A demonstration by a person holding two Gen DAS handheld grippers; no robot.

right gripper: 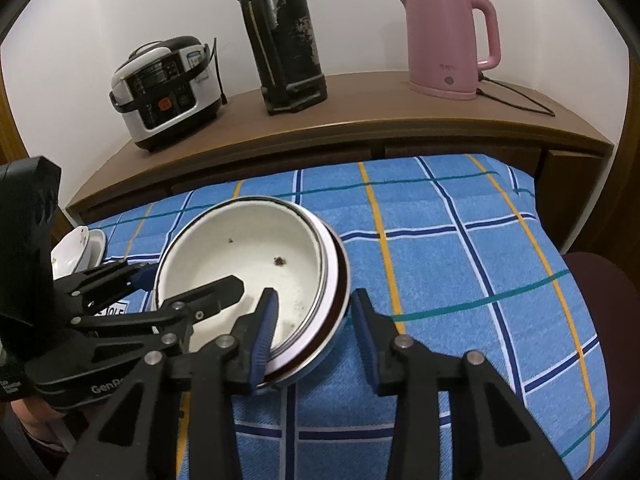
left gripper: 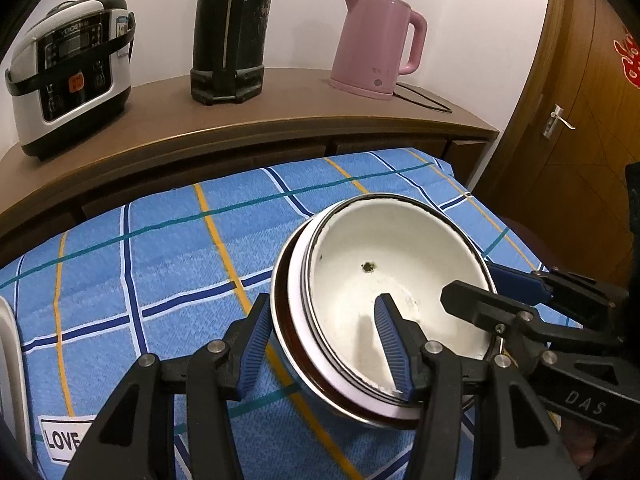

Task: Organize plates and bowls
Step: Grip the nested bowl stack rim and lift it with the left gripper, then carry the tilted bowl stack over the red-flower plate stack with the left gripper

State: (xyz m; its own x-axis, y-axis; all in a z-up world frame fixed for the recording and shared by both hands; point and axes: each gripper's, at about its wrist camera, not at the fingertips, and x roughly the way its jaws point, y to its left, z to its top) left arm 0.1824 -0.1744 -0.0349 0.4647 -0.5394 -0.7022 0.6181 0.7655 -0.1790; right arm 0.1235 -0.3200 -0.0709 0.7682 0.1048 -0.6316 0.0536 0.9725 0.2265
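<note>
Bowl [left gripper: 400,276], white enamel with a dark rim line and small brown chips inside, nested in a wider white dish with a brown rim [left gripper: 298,344]; the stack sits on the blue plaid cloth [left gripper: 160,248] of the table. Your left gripper [left gripper: 320,344] straddles the near-left rim, jaws apart, one finger inside the bowl, one outside. Your right gripper [right gripper: 316,332] straddles the opposite rim likewise, jaws apart, outer pad clear of the dish. More white dishes [right gripper: 80,248] lie at the cloth's left edge.

Bowl [left gripper: 400,264] glossy white enamel – tablecloth [left gripper: 160,264] woven cloth, matt.
</note>
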